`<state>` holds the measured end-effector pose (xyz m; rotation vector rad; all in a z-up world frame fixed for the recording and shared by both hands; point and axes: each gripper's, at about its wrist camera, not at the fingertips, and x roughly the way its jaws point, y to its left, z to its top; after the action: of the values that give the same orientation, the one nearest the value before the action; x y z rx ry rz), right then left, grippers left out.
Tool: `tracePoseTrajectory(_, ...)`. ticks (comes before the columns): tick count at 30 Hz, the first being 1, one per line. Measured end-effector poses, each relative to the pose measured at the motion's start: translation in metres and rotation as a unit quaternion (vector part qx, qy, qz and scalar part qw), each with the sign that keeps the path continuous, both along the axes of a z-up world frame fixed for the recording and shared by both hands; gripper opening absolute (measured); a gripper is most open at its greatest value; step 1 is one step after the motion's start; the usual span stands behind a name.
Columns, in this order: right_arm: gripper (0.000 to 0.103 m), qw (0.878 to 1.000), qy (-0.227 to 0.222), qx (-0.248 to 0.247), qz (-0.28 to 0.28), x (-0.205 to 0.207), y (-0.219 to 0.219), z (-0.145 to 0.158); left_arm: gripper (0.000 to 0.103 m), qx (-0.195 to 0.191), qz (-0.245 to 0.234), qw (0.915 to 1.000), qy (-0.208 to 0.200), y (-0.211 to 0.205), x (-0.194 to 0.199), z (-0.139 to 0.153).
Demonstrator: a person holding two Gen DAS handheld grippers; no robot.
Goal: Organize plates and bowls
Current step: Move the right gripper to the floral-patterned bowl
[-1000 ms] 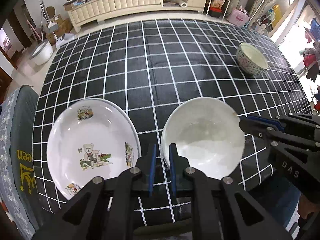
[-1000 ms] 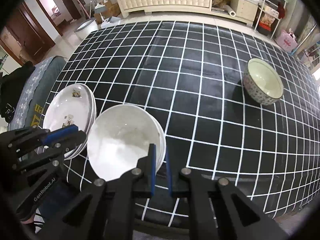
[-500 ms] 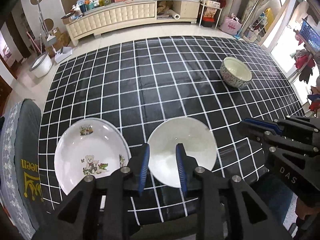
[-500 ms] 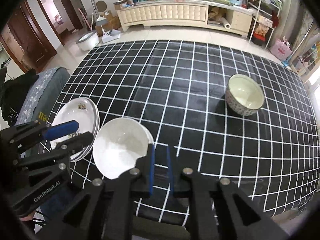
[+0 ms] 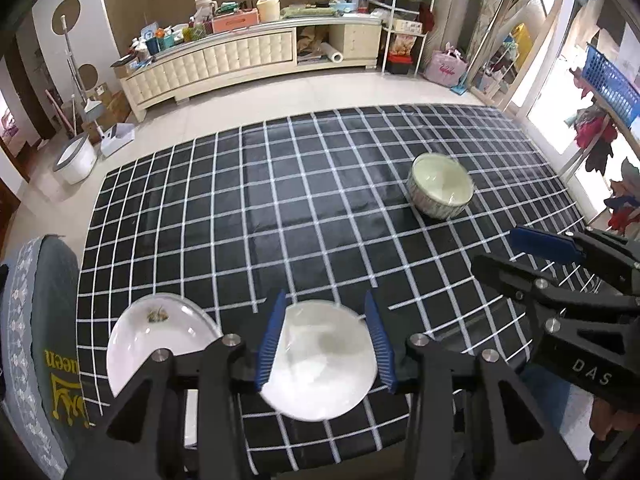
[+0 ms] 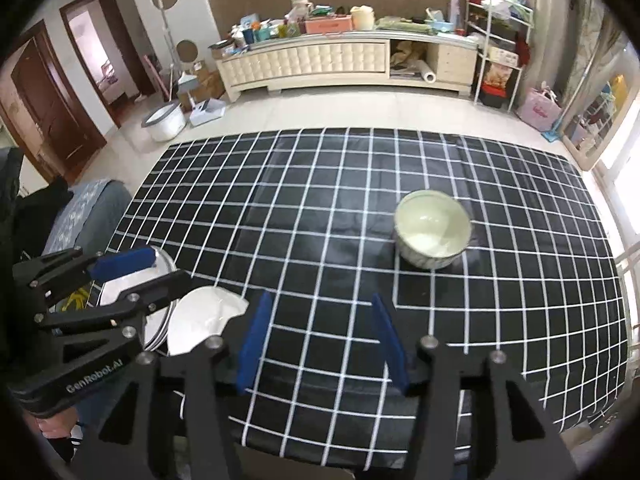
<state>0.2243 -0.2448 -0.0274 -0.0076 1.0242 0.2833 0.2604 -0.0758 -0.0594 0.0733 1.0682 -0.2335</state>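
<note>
A plain white plate [image 5: 320,360] lies at the table's near edge, seen between the open blue pads of my left gripper [image 5: 325,310], which hangs above it, empty. A plate with cartoon pictures [image 5: 156,340] lies to its left. A patterned bowl [image 5: 440,190] stands at the right back. My right gripper [image 6: 320,312] is open and empty above the near edge; the bowl [image 6: 432,234] is ahead and right of it. The white plate [image 6: 200,316] and picture plate [image 6: 160,280] are at its left, partly hidden by the left gripper.
The table has a black cloth with a white grid [image 5: 300,208]. A grey cushioned chair [image 5: 36,340] stands at the left edge. A cream sideboard [image 5: 240,60] and shelves stand across the floor behind.
Both grippers have opened wide and pulled back and up from the plates. The table now looks smaller and more of the room shows.
</note>
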Motion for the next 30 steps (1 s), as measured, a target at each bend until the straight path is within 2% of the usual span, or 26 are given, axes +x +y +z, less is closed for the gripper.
tracePoseTrajectory(4,0.059,1.0,-0.005,-0.003,-0.012,0.011,-0.019,0.003,0.042,-0.002,-0.007,0.9999,-0.01,-0.017,0.015,0.01)
tracePoseTrajectory(7,0.061,1.0,-0.006,-0.003,-0.024,0.022,-0.035,0.002,0.049,0.002,-0.011,0.9998,-0.017,-0.032,0.027,0.014)
tracePoseTrajectory(11,0.061,0.999,-0.002,0.0,-0.033,0.035,-0.053,-0.001,0.049,0.008,-0.025,0.9994,-0.021,-0.057,0.043,0.015)
tracePoseTrajectory(16,0.063,0.999,-0.003,-0.005,-0.041,0.052,-0.07,-0.007,0.052,0.014,-0.033,0.9993,-0.013,-0.082,0.065,0.003)
tracePoseTrajectory(30,0.064,0.998,0.034,-0.005,-0.06,0.097,-0.114,-0.051,0.052,0.024,-0.045,0.9986,0.016,-0.133,0.128,-0.043)
